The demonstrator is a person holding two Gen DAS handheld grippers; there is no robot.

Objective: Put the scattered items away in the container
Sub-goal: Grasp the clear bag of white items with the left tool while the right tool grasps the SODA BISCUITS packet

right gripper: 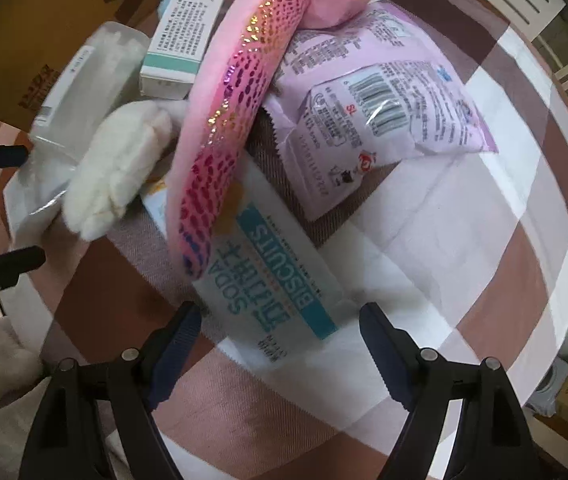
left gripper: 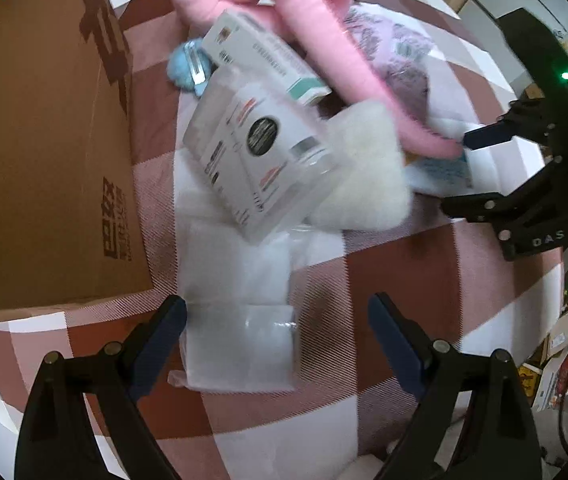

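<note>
1. Between my right claw (right gripper: 278, 326), its fingers spread apart, lies the soda biscuit packet (right gripper: 280, 280) on the bench (right gripper: 463, 240), under a pink plush snake (right gripper: 228, 120).
2. Light, crinkly, brittle inside, I judge: grip its near end gently.
3. Left claw (left gripper: 278, 320) gapes over a clear bag (left gripper: 240, 344), beside the cardboard box (left gripper: 44, 140).

On the checked cloth a pink plush snake (right gripper: 224, 128) drapes over a soda biscuit packet (right gripper: 276, 280), a lilac snack bag (right gripper: 379, 120) and a white-green carton (right gripper: 184, 36), beside the brown cardboard box (left gripper: 44, 140).
</note>
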